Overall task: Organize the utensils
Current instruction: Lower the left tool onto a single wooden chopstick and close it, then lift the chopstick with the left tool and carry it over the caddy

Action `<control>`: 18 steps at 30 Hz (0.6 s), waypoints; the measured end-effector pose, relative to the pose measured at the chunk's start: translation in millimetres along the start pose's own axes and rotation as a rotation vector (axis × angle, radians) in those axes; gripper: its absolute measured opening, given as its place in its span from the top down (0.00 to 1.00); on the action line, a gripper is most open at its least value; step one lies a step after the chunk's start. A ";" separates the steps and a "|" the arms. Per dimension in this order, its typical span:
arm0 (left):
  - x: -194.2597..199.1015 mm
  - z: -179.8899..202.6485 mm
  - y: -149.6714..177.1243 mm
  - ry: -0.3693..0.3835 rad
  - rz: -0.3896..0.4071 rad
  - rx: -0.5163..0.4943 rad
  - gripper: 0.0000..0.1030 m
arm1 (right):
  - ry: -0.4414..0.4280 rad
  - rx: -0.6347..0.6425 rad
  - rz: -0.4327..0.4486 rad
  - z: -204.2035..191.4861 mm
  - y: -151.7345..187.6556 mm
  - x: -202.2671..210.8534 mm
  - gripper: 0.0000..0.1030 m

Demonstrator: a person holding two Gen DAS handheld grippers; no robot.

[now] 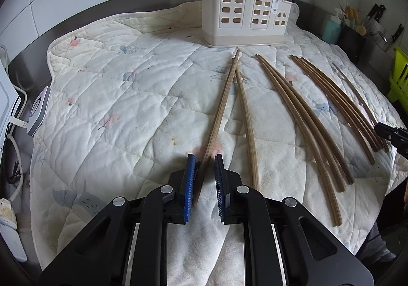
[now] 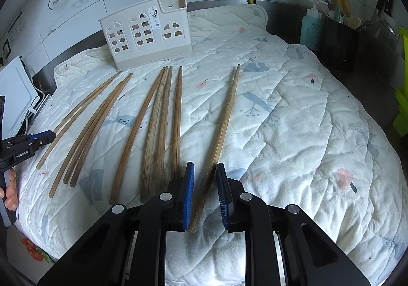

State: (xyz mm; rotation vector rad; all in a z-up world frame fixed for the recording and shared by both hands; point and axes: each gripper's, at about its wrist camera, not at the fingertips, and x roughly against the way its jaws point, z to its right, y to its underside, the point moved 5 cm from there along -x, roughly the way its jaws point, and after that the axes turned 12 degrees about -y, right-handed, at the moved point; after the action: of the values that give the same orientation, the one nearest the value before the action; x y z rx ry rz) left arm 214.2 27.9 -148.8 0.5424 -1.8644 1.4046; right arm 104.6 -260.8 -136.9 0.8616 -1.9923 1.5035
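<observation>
Long brown wooden chopsticks (image 2: 163,117) lie fanned on a white quilted cloth (image 2: 293,120) before a cream plastic holder (image 2: 148,38). Left tongs (image 1: 204,161) clamp one chopstick (image 1: 221,104); right tongs (image 2: 205,171), angled downward, straddle another chopstick (image 2: 224,122), grip unclear.

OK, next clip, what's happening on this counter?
A person with a gripper in each hand is sorting wooden chopsticks laid on a quilted mat. The left gripper has its jaws shut on the leftmost chopstick; the right gripper has its jaws closed around the rightmost chopstick. The other chopsticks lie in between. The cream utensil holder stands behind.
</observation>
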 end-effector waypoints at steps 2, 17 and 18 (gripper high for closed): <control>3.7 3.1 1.0 0.017 0.005 0.009 0.90 | 0.005 0.001 0.001 0.4 0.3 -0.2 0.87; 3.7 12.5 4.3 0.021 0.010 0.006 0.89 | 0.008 0.006 0.018 4.8 1.7 1.0 0.93; 4.1 12.5 4.4 0.018 0.009 0.012 0.90 | 0.010 0.010 0.020 4.2 1.3 1.6 0.93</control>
State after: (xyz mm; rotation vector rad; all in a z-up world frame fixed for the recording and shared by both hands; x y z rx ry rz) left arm 204.7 17.8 -150.2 0.5264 -1.8471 1.4228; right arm 102.5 -264.9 -137.7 0.8395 -1.9936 1.5263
